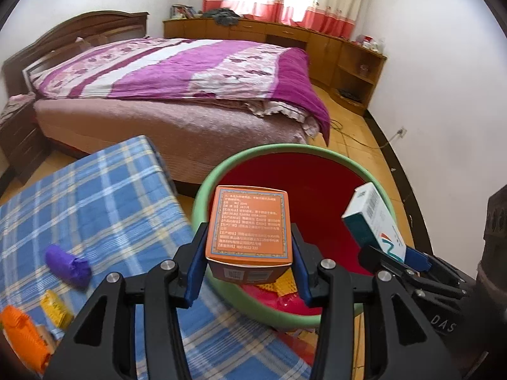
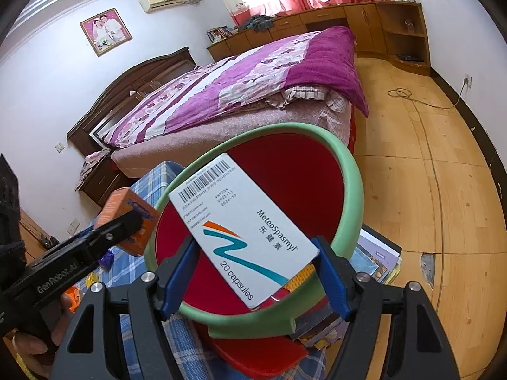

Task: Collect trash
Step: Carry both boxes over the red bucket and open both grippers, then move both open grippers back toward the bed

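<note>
Left wrist view, claw: the left gripper [image 1: 248, 255] is clamped on an orange box [image 1: 248, 231], its blue pads pressing the box's two sides.
Orange box: upright, printed face toward the camera, held above the near rim of the bin [image 1: 294, 148].
Right wrist view, claw: the right gripper [image 2: 256, 275] is clamped on a white medicine box [image 2: 244, 231], blue pads on its two long edges.
White medicine box: tilted, barcode end farthest from the camera, "20 capsules" end nearest, held over the bin's mouth.
Both boxes together: in the left wrist view the white medicine box [image 1: 374, 218] sits to the right of the orange one, over the bin's right rim; the right wrist view shows the orange box [image 2: 126, 218] at the bin's left rim.
Bin: round, green rim, red inside, with yellow and red scraps at the bottom.
Person: a hand [image 2: 47, 342] grips the left gripper's handle at the lower left of the right wrist view.
Checked cloth [image 1: 95, 196]: blue plaid surface left of the bin.
On the cloth: a purple wad [image 1: 68, 264], a yellow packet [image 1: 57, 308] and an orange item [image 1: 22, 338], well apart from the bin.
Beside the bin: a stack of books [image 2: 380, 259] under its right edge.
Beyond: a bed [image 1: 177, 82] with a purple-and-pink quilt, then wooden cabinets [image 1: 285, 34] and curtains at the window.
</note>
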`<state>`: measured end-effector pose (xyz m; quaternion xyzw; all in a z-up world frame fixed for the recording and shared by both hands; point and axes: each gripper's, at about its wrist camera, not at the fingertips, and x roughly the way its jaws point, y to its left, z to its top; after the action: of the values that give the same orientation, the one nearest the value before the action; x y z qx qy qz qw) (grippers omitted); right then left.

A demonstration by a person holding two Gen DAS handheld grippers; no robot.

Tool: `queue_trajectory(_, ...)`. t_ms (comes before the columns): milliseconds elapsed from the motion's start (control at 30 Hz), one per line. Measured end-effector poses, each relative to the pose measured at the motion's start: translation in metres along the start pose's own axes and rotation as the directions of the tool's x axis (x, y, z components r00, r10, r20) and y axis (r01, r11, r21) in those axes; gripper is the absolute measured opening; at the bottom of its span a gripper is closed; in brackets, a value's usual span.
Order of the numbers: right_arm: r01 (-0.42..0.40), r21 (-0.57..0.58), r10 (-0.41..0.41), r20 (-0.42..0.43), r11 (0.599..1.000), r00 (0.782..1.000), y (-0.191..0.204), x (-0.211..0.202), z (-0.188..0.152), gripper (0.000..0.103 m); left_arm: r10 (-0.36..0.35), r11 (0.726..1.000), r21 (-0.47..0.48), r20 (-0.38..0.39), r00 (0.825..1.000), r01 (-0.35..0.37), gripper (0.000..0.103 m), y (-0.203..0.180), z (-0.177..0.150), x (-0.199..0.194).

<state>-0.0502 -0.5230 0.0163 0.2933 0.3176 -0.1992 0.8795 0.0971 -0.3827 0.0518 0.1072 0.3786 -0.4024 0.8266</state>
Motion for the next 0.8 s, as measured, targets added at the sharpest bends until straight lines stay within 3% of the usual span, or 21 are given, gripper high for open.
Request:
queue_trajectory(233,-0.001,-0.002,0.001,0.011,1.0,1.0,0.0,0.004,0.002,0.077,-0.012,1.0,0.004,-0.015,1.0,0.012,0.053,-0.005,-0.001,0.011)
queue_trajectory(800,0.0,0.004,0.0,0.058,1.0,0.998,0.003,-0.016,0.0,0.078,0.011,0.999,-0.043,0.002,1.0,-0.011,0.053,0.01,-0.011,-0.014)
